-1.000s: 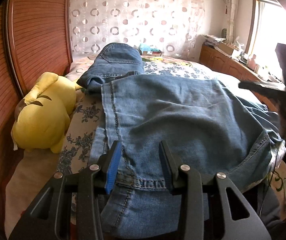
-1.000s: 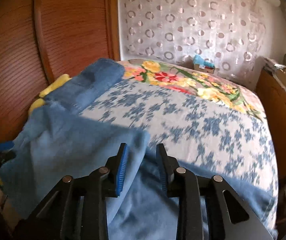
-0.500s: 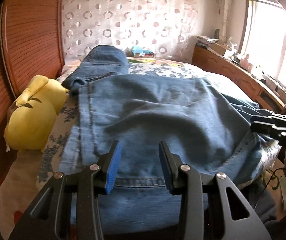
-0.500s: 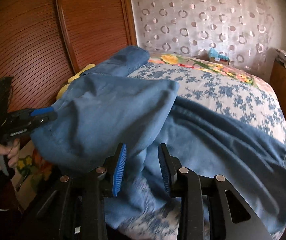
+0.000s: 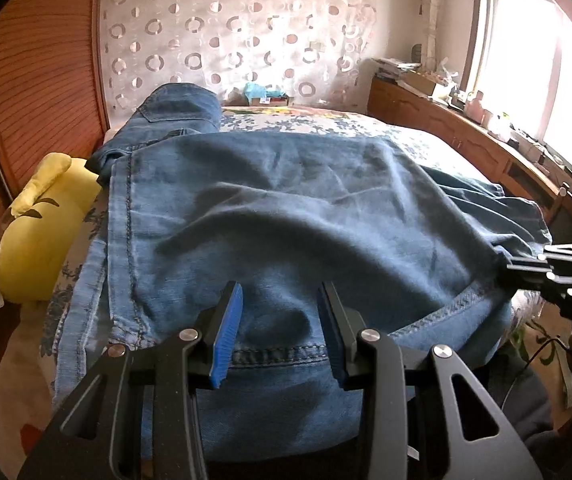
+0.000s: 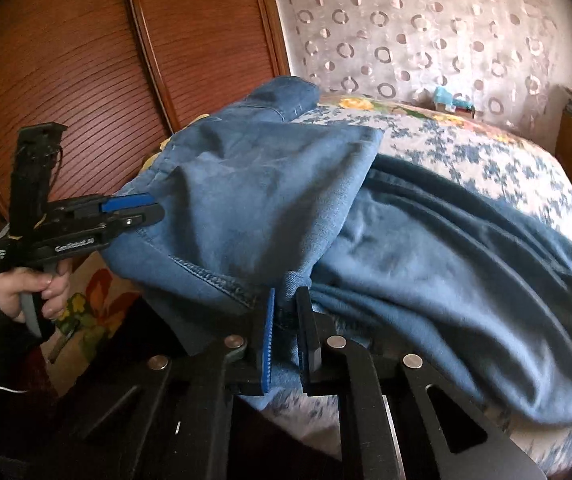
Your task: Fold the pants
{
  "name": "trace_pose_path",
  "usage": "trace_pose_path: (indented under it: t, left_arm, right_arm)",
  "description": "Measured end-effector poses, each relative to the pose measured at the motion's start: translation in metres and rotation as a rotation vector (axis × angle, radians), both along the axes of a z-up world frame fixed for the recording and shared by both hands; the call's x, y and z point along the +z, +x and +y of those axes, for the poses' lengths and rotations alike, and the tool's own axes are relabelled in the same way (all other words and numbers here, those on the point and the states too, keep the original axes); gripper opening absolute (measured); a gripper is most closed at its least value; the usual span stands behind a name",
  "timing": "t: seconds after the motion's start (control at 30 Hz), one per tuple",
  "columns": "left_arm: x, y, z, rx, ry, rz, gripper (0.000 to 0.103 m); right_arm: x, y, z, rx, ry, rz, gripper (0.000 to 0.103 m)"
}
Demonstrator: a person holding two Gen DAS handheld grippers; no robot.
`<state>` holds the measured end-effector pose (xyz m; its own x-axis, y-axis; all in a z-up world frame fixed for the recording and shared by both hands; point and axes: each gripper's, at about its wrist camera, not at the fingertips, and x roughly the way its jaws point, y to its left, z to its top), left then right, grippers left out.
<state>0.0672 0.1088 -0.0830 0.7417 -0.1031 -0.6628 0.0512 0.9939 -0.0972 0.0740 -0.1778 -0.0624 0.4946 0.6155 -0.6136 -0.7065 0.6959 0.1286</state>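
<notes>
- Denim jeans (image 5: pixel 286 216) lie folded over across a floral-sheeted bed (image 6: pixel 466 148); a yellow plush toy (image 5: pixel 41 240) sits beside them by the wooden headboard (image 5: pixel 41 92)
- left gripper (image 5: pixel 279 332) stands partly open; its blue pads straddle the hem, not pressing it
- right gripper (image 6: pixel 286 336) is closing; a fold of denim sits pinched between its jaws

Blue denim jeans (image 5: pixel 306 216) spread across the bed – folded over once, top layer w/ stitched hem along the near edge, side seam running near-to-far on the left. Far end bunches up at the far left, back pocket showing. Lower layer sticks out on the right, darker and wrinkled, near-right corner pulled taut.
</notes>
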Motion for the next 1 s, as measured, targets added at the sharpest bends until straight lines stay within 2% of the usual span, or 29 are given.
trace_pose_path:
  t: [0.3, 0.43, 0.57, 0.83, 1.0]
  left_arm:
    - [0.000, 0.003, -0.015, -0.034, 0.002, -0.002, 0.040]
    - [0.001, 0.004, -0.021, -0.049, 0.000, -0.004, 0.040]
    - [0.003, 0.004, -0.029, -0.067, -0.002, -0.007, 0.040]
    - [0.006, 0.012, -0.050, -0.094, 0.011, -0.016, 0.041]
    - [0.007, 0.017, -0.059, -0.110, 0.019, -0.019, 0.044]
  right_arm:
    - [-0.009, -0.007, -0.008, -0.040, 0.040, 0.016, 0.010]
    - [-0.008, -0.010, -0.016, -0.064, 0.065, 0.009, 0.015]
    - [-0.005, -0.011, -0.033, -0.114, 0.078, -0.009, 0.016]
    - [-0.006, -0.016, -0.068, -0.224, 0.088, -0.044, 0.027]
    - [-0.011, -0.019, -0.098, -0.288, 0.100, -0.048, 0.031]
